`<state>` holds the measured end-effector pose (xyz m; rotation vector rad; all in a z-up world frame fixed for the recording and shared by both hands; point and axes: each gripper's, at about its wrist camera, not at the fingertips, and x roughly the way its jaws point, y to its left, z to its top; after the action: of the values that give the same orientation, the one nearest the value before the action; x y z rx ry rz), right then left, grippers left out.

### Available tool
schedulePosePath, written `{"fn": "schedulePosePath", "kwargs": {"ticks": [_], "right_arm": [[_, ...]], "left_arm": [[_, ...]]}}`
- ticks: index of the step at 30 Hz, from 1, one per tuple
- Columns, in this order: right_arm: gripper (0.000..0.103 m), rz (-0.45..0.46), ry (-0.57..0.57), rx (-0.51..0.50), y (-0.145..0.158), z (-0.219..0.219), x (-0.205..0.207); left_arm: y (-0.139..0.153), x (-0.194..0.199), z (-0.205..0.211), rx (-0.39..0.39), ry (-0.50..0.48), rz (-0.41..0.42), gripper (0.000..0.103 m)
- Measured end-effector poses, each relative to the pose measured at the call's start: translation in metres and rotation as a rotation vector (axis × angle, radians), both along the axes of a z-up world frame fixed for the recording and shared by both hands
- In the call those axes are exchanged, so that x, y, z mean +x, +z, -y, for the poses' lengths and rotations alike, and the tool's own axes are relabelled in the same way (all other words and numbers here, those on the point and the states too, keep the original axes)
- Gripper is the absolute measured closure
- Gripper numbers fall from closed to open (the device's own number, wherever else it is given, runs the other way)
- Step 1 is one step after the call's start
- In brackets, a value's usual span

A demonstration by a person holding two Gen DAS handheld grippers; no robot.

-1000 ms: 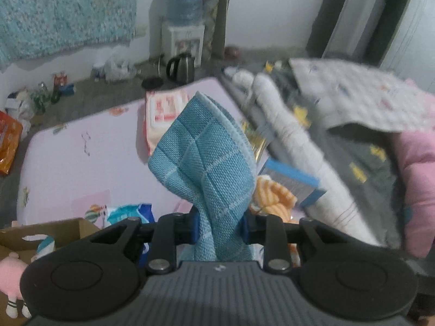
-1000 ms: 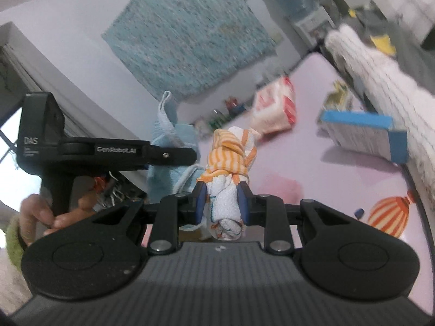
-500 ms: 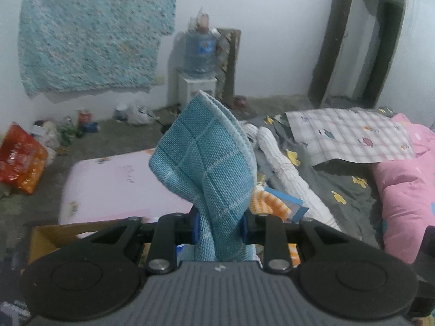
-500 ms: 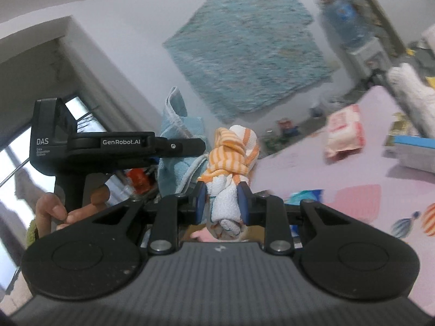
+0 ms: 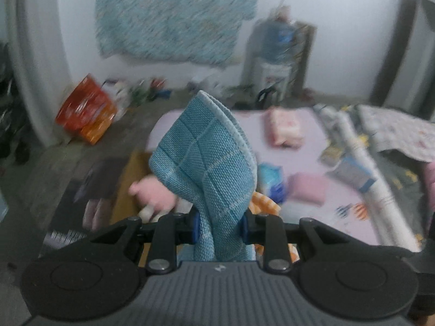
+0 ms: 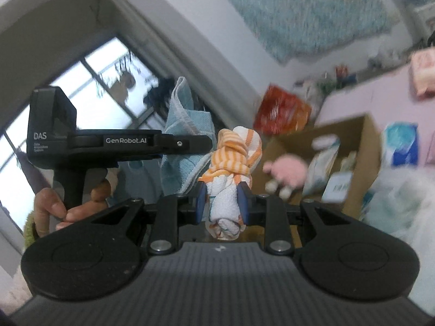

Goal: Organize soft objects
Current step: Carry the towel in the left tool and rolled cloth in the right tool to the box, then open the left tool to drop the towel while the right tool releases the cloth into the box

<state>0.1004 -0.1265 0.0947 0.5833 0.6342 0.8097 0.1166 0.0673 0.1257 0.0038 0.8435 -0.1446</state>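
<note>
Left gripper (image 5: 220, 226) clamped on blue cloth (image 5: 206, 160), right gripper (image 6: 221, 206) on orange-striped towel (image 6: 233, 160), both near the cardboard box (image 6: 364, 141).

Teal cloth (image 5: 206, 168) has a pale grid pattern; the rolled towel (image 6: 233, 163) is orange-and-white striped. Pink plush toy (image 6: 288, 172) in a brown cardboard box (image 6: 364, 135), lilac bed sheet (image 5: 312, 163), speckled turquoise wall rug (image 5: 174, 13).

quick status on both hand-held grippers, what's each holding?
Left hand-held gripper: closed on the blue cloth.
Right hand-held gripper: closed on the orange-striped towel.
</note>
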Motion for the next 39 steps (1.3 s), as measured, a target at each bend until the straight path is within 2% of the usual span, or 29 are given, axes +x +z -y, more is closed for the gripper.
{"fn": "schedulePosePath", "kwargs": {"ticks": [4, 11, 15, 18, 23, 26, 27, 31, 32, 35, 39], "right_arm": [[0.079, -0.083, 0.039, -0.072, -0.028, -0.049, 0.012], [0.079, -0.210, 0.049, -0.229, -0.073, -0.107, 0.052], [0.079, -0.251, 0.046, -0.328, -0.093, -0.132, 0.073], [0.079, -0.262, 0.029, -0.382, -0.099, -0.144, 0.084], [0.079, -0.296, -0.034, -0.418, -0.111, -0.150, 0.106], [0.075, -0.362, -0.021, -0.408, -0.130, -0.154, 0.121], [0.075, -0.393, -0.010, -0.405, -0.138, -0.156, 0.127], [0.075, -0.464, 0.003, -0.396, -0.155, -0.155, 0.136], [0.075, -0.475, 0.006, -0.394, -0.157, -0.155, 0.138], [0.075, -0.526, 0.022, -0.364, -0.165, -0.152, 0.144], [0.075, -0.632, 0.042, -0.298, -0.182, -0.152, 0.152]], "left_arm": [[-0.040, 0.015, -0.038, 0.013, 0.040, -0.088, 0.075], [-0.112, 0.057, -0.082, 0.050, 0.049, -0.243, 0.074], [-0.140, 0.076, -0.089, 0.093, 0.053, -0.280, 0.074], [-0.150, 0.086, -0.087, 0.129, 0.047, -0.285, 0.074], [-0.167, 0.100, -0.084, 0.190, 0.011, -0.316, 0.072], [-0.183, 0.107, -0.081, 0.257, -0.007, -0.332, 0.061], [-0.188, 0.110, -0.083, 0.268, -0.008, -0.340, 0.054], [-0.192, 0.111, -0.080, 0.295, -0.030, -0.337, 0.046], [-0.191, 0.111, -0.079, 0.310, -0.027, -0.341, 0.041], [-0.182, 0.110, -0.081, 0.308, -0.029, -0.317, 0.037], [-0.170, 0.109, -0.089, 0.256, -0.007, -0.293, 0.034]]}}
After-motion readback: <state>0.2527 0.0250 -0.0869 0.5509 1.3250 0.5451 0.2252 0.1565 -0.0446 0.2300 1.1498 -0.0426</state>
